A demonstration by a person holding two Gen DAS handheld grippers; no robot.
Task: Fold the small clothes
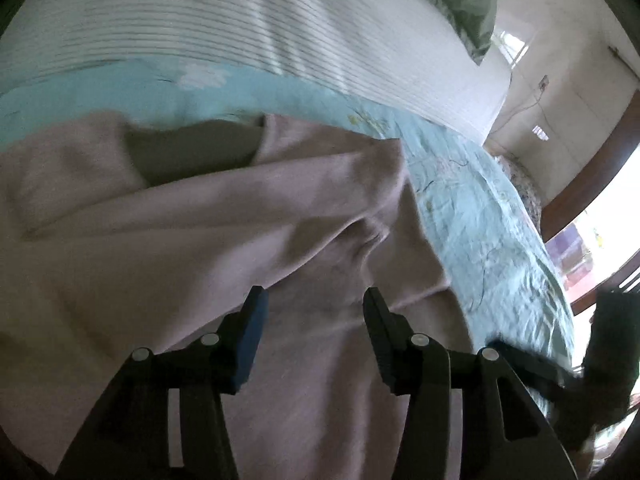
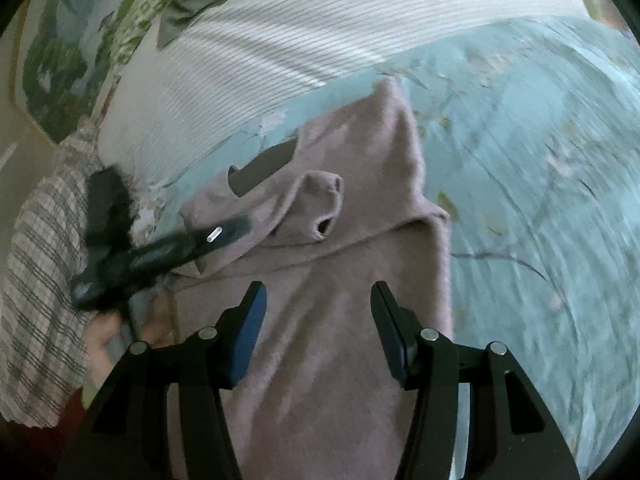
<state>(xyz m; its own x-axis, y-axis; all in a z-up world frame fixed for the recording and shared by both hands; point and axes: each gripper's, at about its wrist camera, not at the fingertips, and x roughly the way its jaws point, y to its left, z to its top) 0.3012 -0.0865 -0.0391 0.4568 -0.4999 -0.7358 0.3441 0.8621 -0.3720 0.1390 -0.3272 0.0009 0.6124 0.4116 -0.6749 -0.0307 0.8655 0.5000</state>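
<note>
Two grippers, left gripper (image 1: 314, 300) and right gripper (image 2: 318, 296), gape empty above one mauve sweater (image 2: 340, 240).

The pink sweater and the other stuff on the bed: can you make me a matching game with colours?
Things:
1. sweater
2. bedsheet
3. ribbed blanket
4. person's sleeve

Colours or patterns:
A. white with thin ridges
B. checked, pale with dark lines
C. dusty pink
D. light blue with flowers

Pairs: 1-C, 2-D, 3-A, 4-B
</note>
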